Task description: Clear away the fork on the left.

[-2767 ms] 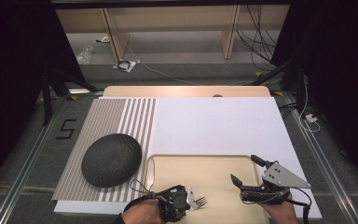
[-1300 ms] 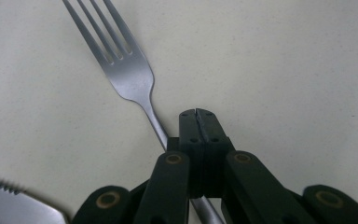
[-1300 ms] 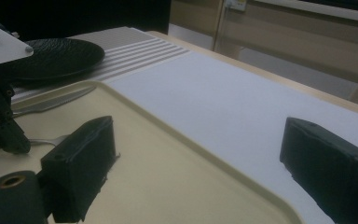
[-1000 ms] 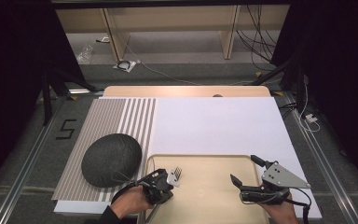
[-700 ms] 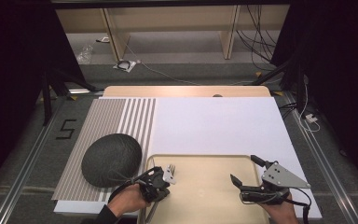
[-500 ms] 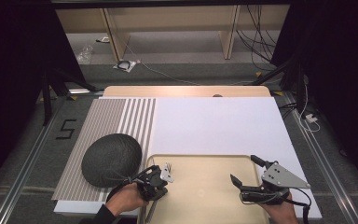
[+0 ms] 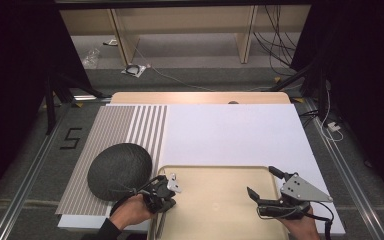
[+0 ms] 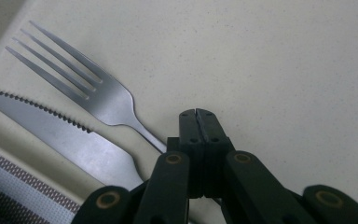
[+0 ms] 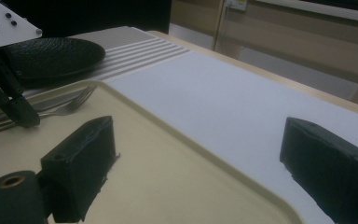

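1. Right now the fork [image 8: 98, 91] is down on the tray [image 7: 215, 200], flat along its left edge, tines pointing toward the tray's far side.
2. Just outside it, tighter to the tray's left rim, lies the knife [image 8: 70, 140], serrated edge facing the fork. The two sit side by side, close to parallel.
3. Left gripper [image 8: 196, 113]: jaws pressed together, tips meeting with no gap. It sits low over the tray's left edge, right on the fork's handle end. The handle runs in under the jaws, and I cannot tell whether they pinch it or merely rest over it.
4. Right gripper [image 7: 261, 180]: jaws wide apart, nothing between them, hanging over the tray's right half, well away from the cutlery.
5. Off the tray's left side, a dark plate [image 7: 120, 170] rests on the striped mat [image 7: 130, 125], close to the tray's near-left corner and untouched by either gripper.
6. Progress, as I read it: both pieces of cutlery look placed on the tray, so that part seems nearly done.
7. Left to do, by my judgement: get the left gripper clear of the fork's handle without dragging it out of line with the knife. The plate is not on the tray, and the right gripper looks free for it.
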Motion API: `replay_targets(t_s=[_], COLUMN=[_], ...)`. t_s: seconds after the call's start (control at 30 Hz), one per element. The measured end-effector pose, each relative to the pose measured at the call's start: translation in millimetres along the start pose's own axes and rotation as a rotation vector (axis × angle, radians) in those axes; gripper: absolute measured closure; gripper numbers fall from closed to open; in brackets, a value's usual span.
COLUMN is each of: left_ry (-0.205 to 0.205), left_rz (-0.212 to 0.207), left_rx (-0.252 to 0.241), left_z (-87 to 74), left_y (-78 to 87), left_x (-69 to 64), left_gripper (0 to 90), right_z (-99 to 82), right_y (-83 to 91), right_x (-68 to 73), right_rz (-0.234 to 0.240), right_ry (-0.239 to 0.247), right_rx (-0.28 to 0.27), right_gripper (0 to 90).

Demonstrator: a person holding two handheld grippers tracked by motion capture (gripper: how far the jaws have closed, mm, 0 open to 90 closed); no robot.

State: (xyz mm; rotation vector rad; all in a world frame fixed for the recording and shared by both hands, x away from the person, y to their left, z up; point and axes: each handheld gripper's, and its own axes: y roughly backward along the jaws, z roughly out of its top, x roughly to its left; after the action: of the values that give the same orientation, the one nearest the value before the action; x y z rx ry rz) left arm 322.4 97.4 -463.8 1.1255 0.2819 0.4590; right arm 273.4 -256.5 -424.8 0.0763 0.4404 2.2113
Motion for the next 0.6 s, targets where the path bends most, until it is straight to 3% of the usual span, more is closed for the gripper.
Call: replay_targets(t_s=[0.43,0.53,0.6], left_ry=[0.005,0.002,0.004], left_rz=[-0.002,-0.003,-0.004], left_rx=[0.008,-0.012,-0.040], left_z=[-2.1,-0.8,0.9], left_y=[1.6,6.0,11.2], left_x=[1.9,-0.5,-1.9], left_gripper=[87.6,84.8,78.3], right_z=[0.0,0.0,-0.1], right_y=[0.0,-0.1,-0.2], right_x=[0.0,0.0,0.0], right_rz=[0.000,0.000,0.000], right_ry=[0.000,0.001,0.000], right_rx=[0.000,0.000,-0.001], right_gripper=[11.4,11.4,11.4])
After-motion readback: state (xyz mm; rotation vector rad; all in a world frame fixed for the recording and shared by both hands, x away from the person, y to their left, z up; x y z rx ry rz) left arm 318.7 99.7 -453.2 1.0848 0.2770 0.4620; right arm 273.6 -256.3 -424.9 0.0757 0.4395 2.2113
